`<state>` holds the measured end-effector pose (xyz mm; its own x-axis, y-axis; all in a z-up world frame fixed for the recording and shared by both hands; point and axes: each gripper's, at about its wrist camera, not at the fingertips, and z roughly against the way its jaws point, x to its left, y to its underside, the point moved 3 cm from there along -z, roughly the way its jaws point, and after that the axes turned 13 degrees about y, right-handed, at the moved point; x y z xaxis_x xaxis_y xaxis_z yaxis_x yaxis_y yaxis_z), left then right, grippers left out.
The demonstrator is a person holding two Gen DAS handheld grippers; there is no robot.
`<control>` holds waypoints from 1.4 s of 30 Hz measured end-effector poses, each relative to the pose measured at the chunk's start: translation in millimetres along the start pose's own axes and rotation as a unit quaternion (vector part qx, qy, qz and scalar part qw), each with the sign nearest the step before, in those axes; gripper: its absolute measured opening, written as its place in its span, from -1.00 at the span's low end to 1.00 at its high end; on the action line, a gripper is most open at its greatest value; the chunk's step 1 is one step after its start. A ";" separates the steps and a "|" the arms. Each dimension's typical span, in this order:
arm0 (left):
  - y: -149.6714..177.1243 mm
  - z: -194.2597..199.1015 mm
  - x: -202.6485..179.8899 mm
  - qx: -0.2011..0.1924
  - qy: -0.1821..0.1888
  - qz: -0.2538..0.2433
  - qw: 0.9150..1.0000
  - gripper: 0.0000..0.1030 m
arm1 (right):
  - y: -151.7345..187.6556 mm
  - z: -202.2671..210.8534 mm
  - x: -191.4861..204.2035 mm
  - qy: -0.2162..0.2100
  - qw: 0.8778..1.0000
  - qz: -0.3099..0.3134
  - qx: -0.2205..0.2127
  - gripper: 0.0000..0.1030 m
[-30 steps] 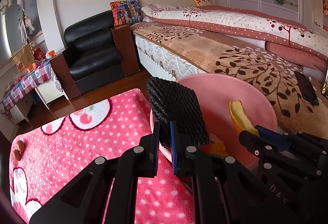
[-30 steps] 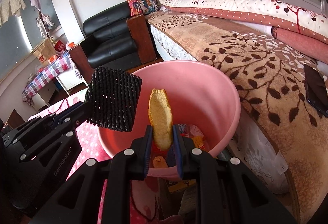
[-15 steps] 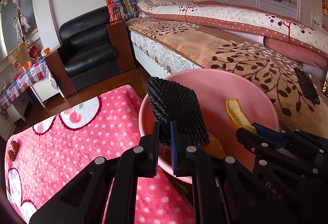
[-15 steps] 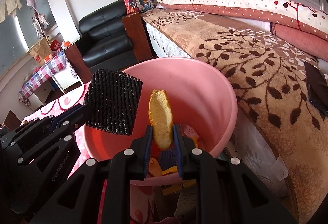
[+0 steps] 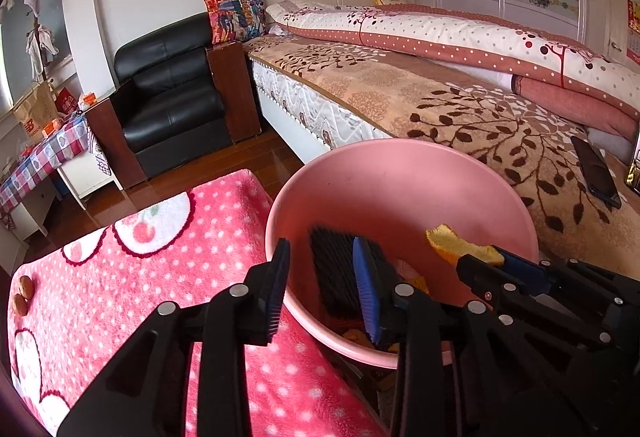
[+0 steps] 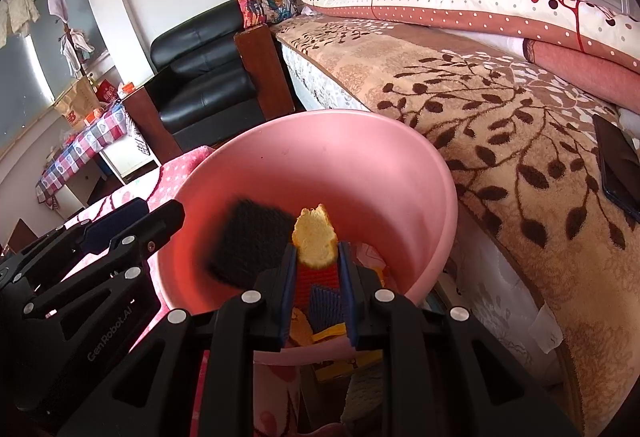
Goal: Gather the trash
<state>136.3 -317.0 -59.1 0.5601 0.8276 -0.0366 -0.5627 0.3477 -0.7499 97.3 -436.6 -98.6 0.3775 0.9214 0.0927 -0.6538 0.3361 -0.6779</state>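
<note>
My left gripper (image 5: 320, 285) is opening, the black mesh pad (image 6: 248, 245) dropping free into the pink bin (image 6: 436, 173). My right gripper (image 6: 316, 269) pinches the orange peel (image 6: 315, 237) upright, directly above the bin's near rim.

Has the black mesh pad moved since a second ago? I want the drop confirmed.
Yes. The black mesh pad has dropped below the pink bin rim, out of the opening left gripper.

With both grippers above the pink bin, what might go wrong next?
1. The black foam net is leaving the opening left gripper; it may catch on a pad instead of landing in the pink bin.
2. The right gripper holds the peel near the bin's front rim; released there, it may fall outside.
</note>
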 end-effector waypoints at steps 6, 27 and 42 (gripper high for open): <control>-0.4 4.7 -0.5 -0.004 0.001 0.001 1.000 -0.35 | 0.7 3.0 -0.7 0.001 1.000 -0.003 -0.005 -0.55; -0.8 47.7 1.2 -0.043 -0.005 0.006 0.999 -0.35 | 8.6 44.8 4.1 -0.013 0.999 -0.008 -0.031 -0.12; 12.2 104.6 16.9 -0.078 -0.014 0.029 0.996 -0.35 | 32.6 95.3 38.2 -0.041 0.998 0.014 -0.055 -0.02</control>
<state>75.3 -252.7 0.3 0.5110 0.8571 -0.0654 -0.4914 0.2288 -0.8404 27.9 -371.9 -47.7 0.3026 0.9444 0.1284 -0.5864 0.2907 -0.7561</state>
